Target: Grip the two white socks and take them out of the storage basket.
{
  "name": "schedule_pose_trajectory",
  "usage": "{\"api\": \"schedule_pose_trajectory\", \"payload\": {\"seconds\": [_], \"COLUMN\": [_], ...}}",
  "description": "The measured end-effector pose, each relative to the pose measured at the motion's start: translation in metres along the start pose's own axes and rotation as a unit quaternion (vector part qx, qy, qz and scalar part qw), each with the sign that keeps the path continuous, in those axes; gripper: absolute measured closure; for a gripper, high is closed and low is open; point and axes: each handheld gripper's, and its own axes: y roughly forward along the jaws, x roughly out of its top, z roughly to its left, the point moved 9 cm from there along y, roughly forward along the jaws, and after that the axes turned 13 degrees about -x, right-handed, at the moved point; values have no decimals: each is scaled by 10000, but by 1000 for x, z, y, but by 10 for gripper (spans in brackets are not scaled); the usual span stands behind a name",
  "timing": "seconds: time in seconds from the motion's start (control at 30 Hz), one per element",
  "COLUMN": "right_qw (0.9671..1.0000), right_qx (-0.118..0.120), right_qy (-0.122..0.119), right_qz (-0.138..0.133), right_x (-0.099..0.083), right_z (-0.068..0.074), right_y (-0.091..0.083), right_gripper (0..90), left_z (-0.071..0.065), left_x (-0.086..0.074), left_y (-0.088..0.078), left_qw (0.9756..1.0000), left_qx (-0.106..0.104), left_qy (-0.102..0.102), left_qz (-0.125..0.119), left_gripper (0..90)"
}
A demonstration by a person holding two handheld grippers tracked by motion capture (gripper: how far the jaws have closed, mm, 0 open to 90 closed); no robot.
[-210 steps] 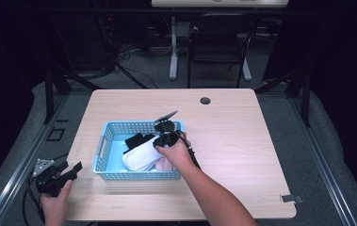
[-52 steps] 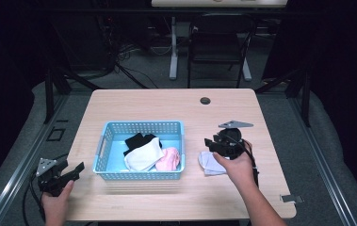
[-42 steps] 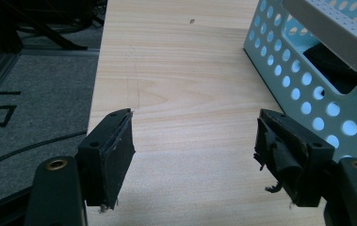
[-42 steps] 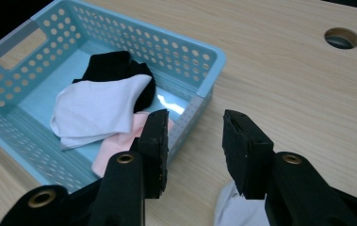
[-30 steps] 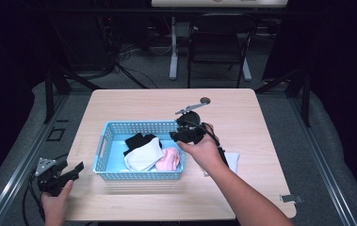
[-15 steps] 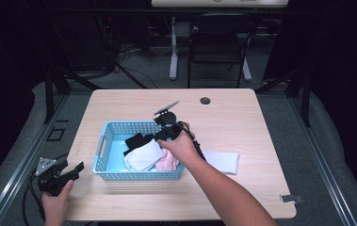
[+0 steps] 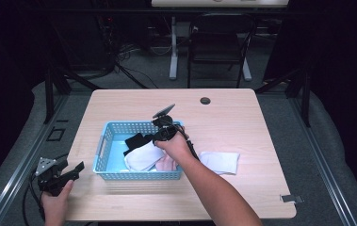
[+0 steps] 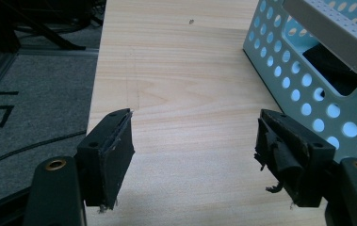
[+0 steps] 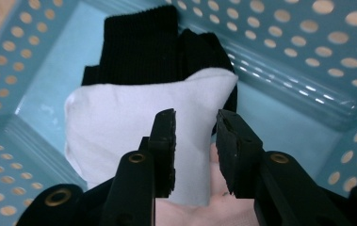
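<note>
High view: right gripper [image 7: 153, 136] reached from the near edge of the table [image 7: 242, 117] over the right end of the blue basket [image 7: 101, 146], tilted down at the white sock [image 7: 142, 155], forearm slanting up from the bottom. Left gripper [image 7: 75, 168] rested at the table's near left corner, level, pointed at the basket's left end. Second white sock [image 7: 221, 161] lay flat on the table just right of the basket. Against a second earlier: right gripper shifted leftward from above the basket's far right corner and sank into it; left one unmoved.

Left gripper view: jaws spread wide, nothing between them, bare tabletop [image 8: 176, 84] ahead, basket wall [image 8: 308, 94] at the right.

Right gripper view: gripper [image 9: 196, 141] pointed down into the basket [image 9: 308, 42], jaws apart and just then closing, gripping nothing yet; white sock [image 9: 129, 122] beneath and between the tips, lying over a black sock [image 9: 143, 42], a pink sock [image 9: 214, 207] below.
</note>
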Motion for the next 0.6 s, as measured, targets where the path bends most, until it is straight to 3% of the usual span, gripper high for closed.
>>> {"api": "schedule_pose_trajectory", "payload": {"seconds": [0.33, 0.47, 0.5, 0.6], "right_qw": [9994, 9993, 9996, 9995], "right_qx": [61, 45, 31, 30], "right_qy": [24, 55, 86, -144], "right_qz": [334, 371, 273, 262], "right_x": [-9, -10, -9, -9], "right_z": [3, 4, 6, 7], "right_y": [19, 21, 21, 16], "right_gripper": [699, 800, 831, 860], "left_z": [-1, -1, -1, -1], "left_x": [0, 0, 0, 0], "left_y": [1, 1, 1, 1], "left_qw": [10000, 10000, 10000, 10000], "left_qx": [-12, -16, -17, -21], "left_qy": [7, -5, -4, -12], "left_qz": [42, 34, 34, 37], "left_gripper": [278, 278, 278, 278]}}
